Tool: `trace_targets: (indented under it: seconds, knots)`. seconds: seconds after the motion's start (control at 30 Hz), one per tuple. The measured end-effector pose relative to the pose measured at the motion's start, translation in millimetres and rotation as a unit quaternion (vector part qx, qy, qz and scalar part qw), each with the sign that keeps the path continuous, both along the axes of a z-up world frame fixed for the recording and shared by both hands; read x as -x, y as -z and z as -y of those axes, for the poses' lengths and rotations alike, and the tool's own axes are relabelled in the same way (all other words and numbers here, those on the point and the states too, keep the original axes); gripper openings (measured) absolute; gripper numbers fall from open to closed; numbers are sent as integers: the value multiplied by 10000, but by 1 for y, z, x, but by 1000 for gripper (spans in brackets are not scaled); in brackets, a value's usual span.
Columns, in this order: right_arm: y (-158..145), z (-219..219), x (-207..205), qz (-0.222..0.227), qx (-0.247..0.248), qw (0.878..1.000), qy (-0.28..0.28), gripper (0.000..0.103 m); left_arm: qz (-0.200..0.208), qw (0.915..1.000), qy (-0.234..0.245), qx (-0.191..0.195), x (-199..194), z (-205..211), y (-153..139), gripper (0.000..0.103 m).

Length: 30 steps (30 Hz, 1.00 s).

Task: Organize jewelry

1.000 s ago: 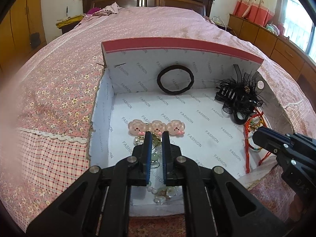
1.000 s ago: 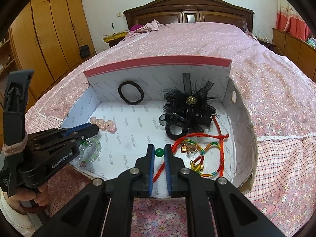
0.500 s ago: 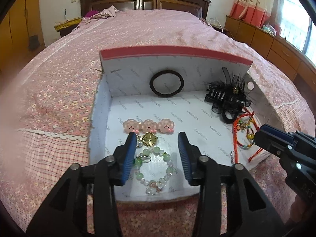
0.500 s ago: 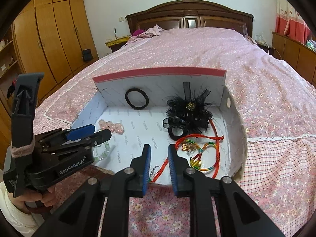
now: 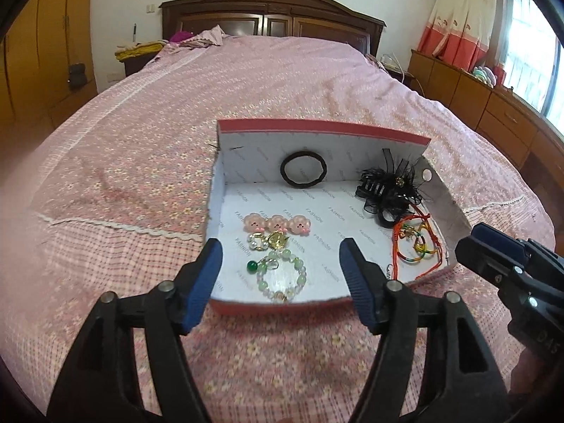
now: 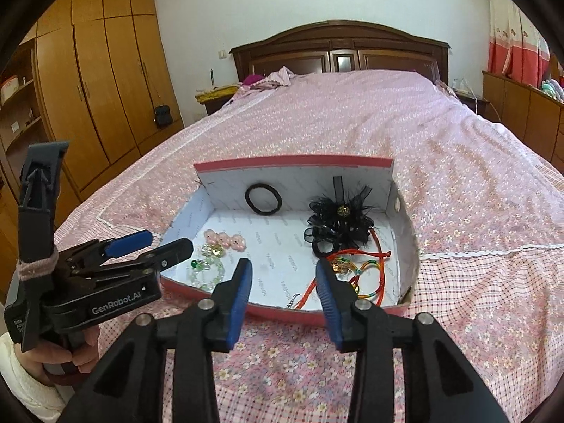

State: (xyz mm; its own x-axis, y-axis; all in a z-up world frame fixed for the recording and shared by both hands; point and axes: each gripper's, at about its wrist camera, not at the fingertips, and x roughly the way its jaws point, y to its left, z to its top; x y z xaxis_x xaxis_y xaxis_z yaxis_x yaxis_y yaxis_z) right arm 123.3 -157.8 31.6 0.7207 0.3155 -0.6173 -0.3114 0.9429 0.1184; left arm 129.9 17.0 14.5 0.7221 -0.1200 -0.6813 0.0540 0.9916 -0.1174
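Both grippers lifted from box (image 5: 282, 307), opening

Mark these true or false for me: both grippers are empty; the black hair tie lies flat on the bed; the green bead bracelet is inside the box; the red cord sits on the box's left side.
1. Both grippers are empty. True: the left gripper and right gripper have jaws opening with nothing between them.
2. The black hair tie lies flat on the bed. False: it leans on the box back wall.
3. The green bead bracelet is inside the box. True.
4. The red cord sits on the left side. False: right side, by the black feather clip.
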Motion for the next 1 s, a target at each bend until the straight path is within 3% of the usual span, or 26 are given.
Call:
trace_targets:
  seconds: [0.43, 1.0]
  knots:
    - [-2, 9, 30, 35, 86, 9995, 313, 73, 221, 9995, -189, -96, 39, 2, -18, 70]
    - [4, 10, 38, 2, 144, 9992, 374, 73, 100, 9995, -243, -191, 44, 9, -10, 73]
